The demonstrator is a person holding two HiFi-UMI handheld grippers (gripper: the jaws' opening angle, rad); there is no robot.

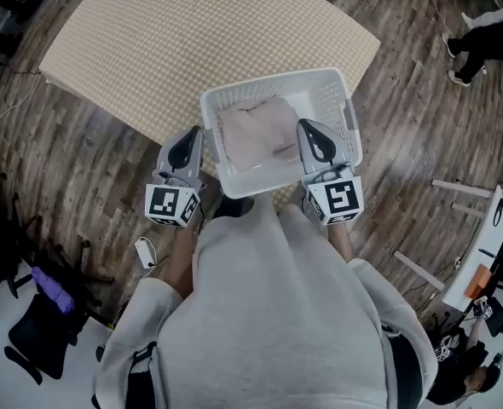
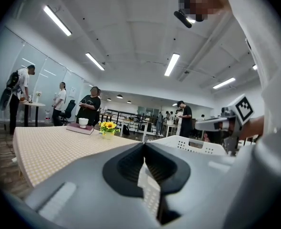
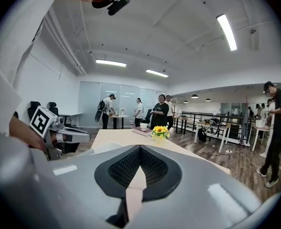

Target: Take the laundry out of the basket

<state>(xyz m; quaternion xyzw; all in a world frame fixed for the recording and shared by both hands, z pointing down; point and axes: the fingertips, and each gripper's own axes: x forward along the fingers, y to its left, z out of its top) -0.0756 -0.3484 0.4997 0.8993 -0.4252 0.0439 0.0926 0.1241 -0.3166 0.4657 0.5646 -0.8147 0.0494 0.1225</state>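
1. As far as I can see, nothing is out yet: the pale laundry [image 1: 256,135] lies inside the white basket [image 1: 330,90] at the near edge of the checked table [image 1: 149,49].
2. My left gripper [image 1: 187,145] sits just outside the basket's left wall, jaws together and empty.
3. My right gripper [image 1: 315,140] is at the right wall, jaws likewise closed on nothing.
4. I judge that the whole removal is left to do.

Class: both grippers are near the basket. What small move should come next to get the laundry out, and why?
Probably open the right gripper and dip it toward the laundry. Its jaws and those of the left gripper are shut and empty, the laundry lies in the basket, and the right gripper looks nearer it.
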